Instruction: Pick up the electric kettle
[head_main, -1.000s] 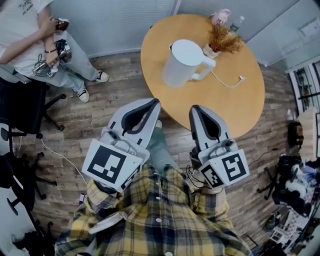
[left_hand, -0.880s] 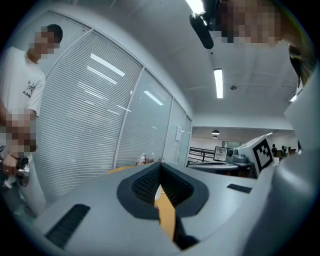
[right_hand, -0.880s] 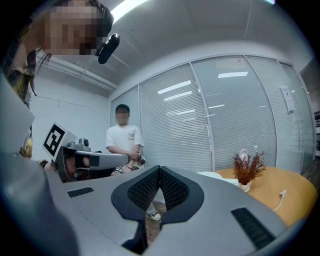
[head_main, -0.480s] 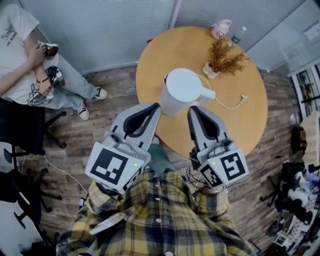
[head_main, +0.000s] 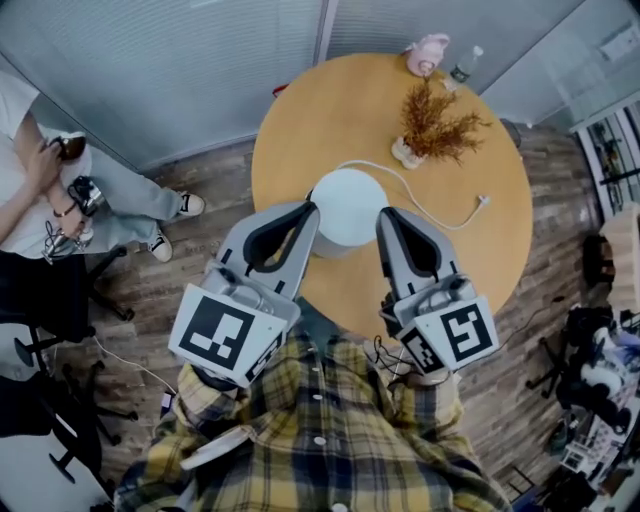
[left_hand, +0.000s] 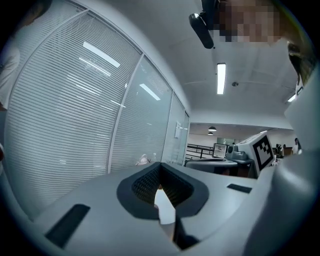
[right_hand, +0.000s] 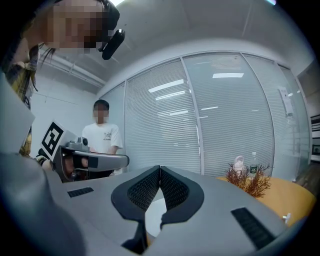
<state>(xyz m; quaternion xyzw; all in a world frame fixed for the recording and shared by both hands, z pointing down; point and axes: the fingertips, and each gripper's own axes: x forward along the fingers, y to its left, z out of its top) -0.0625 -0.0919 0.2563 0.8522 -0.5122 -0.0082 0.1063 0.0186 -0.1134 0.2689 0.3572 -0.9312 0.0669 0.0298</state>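
Note:
The white electric kettle (head_main: 345, 203) stands on the round wooden table (head_main: 300, 120), near its front edge, seen from above. Its white cord (head_main: 440, 205) trails to the right. My left gripper (head_main: 308, 210) is shut, its tip at the kettle's left side. My right gripper (head_main: 387, 216) is shut too, its tip at the kettle's right side. I cannot tell whether either touches it. In the left gripper view the jaws (left_hand: 160, 165) meet, and the kettle (left_hand: 164, 207) shows white through the gap below. The right gripper view shows the same: shut jaws (right_hand: 160, 168), white kettle (right_hand: 152, 217) behind.
A small vase of dried brown plants (head_main: 432, 128) stands behind the kettle, with a pink object (head_main: 428, 52) and a bottle (head_main: 462, 65) at the table's far edge. A person (head_main: 50, 190) sits at the left by an office chair (head_main: 50, 290). Glass walls with blinds stand behind.
Both grippers have moved forward toward the table. The kettle, earlier well ahead of the tips, now sits between them. Both pairs of jaws stayed shut.

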